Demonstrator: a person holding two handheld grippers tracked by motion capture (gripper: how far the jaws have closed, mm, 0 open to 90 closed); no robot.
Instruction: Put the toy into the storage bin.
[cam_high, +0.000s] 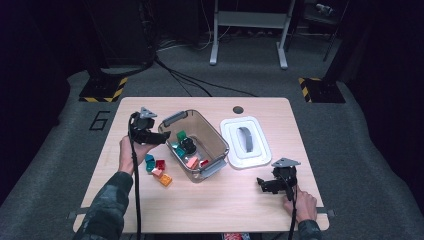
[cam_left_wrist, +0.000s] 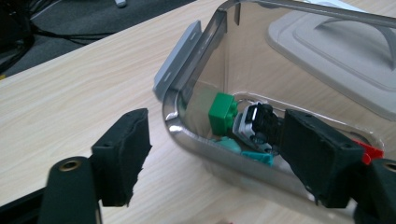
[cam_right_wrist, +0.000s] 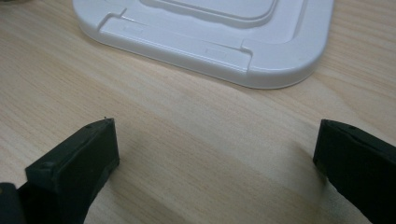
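Wooden table (cam_high: 215, 200) underneath, the left gripper (cam_left_wrist: 215, 158) hangs wide open astride the clear bin (cam_left_wrist: 243, 170) rim, holding nothing; the right gripper (cam_right_wrist: 217, 158) gapes wide.

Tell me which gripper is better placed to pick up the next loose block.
Left. The left gripper hangs open at the bin rim, with the loose blocks close by; the right gripper rests beyond the lid.

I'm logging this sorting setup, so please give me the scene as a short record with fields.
bin: clear tub mid-table, toys inside
inside: green block, toy car
loose: small blocks left of the bin
lid: white lid lying right of the bin
left gripper: open, straddling the bin's rim
right gripper: open, over bare table
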